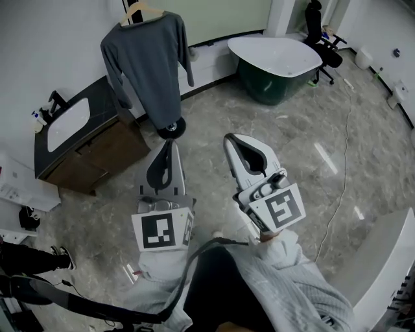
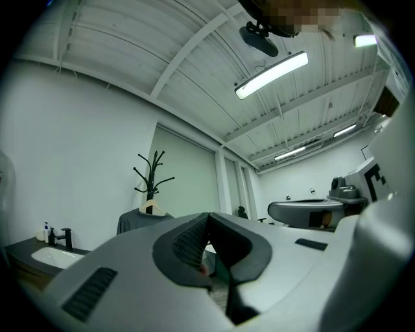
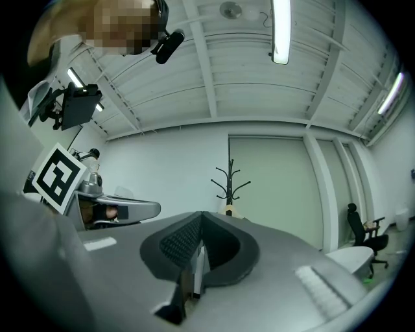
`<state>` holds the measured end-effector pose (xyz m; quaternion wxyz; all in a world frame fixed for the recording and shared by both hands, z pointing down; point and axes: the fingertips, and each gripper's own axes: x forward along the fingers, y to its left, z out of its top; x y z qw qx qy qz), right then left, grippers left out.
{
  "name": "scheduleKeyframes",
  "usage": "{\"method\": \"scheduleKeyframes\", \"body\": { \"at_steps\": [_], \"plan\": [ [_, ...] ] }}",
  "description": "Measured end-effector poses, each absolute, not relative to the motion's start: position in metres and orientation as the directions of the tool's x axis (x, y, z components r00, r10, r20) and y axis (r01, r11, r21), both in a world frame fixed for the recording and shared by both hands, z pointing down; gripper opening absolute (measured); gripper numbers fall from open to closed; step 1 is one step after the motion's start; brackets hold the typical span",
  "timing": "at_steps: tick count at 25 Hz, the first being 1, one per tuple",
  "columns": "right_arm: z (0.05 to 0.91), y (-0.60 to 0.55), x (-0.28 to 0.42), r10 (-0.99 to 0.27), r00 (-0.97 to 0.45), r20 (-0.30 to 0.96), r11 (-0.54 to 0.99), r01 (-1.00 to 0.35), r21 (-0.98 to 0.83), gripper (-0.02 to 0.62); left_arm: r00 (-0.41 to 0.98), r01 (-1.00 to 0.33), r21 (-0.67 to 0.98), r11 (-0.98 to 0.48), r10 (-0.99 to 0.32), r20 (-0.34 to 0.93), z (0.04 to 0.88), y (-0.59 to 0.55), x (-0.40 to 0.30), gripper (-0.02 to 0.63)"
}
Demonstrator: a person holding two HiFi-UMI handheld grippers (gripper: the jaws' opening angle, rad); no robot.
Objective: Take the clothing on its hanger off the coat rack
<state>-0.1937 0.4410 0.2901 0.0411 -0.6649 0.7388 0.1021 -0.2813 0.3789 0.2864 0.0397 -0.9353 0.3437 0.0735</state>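
Nearest the camera, two pale sleeves (image 1: 295, 279) led to two hand-held grippers, each carrying one marker cube: the left cube (image 1: 162, 230) and the right cube (image 1: 280, 209). The left gripper (image 1: 166, 148) had its jaws clenched together with nothing between them, as its own view of the tips confirmed (image 2: 207, 218). The right gripper (image 1: 234, 145) was likewise closed and empty, its ribbed pads meeting at the tip (image 3: 201, 217). Both pointed forward over the marbled floor (image 1: 285, 149), where one thin cable (image 1: 340, 188) trailed along the right side. Just beyond the left gripper's tip in the head view stood the round dark base of the single coat rack (image 1: 170, 128); both gripper views showed its branched top (image 2: 151, 175) (image 3: 231, 181) further off. One grey long-sleeved sweater (image 1: 148, 65) hung from the rack on one wooden hanger (image 1: 139, 11), apart from both grippers and touched by neither. To the left of the rack stood one wooden vanity cabinet (image 1: 97, 152) with one white basin (image 1: 67, 123) set in its dark top. Farther back to the right sat one white bathtub (image 1: 275, 55) with a dark green outer shell, and behind it one black office chair (image 1: 322, 35).
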Motion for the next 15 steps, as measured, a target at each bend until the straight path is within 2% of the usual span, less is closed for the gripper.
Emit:
{"method": "scheduleKeyframes", "body": {
  "at_steps": [7,15],
  "plan": [
    [0.307,0.438,-0.172,-0.978,-0.131,-0.16,0.115,-0.988,0.106,0.003,0.75,-0.655,-0.042,-0.754,-0.643,-0.154,0.292,0.376,-0.255,0.005],
    [0.316,0.317,-0.137,-0.976,-0.16,-0.145,0.141,-0.981,0.134,0.003,0.751,-0.656,-0.062,-0.752,-0.642,-0.153,0.294,0.255,-0.216,0.005]
  ]
}}
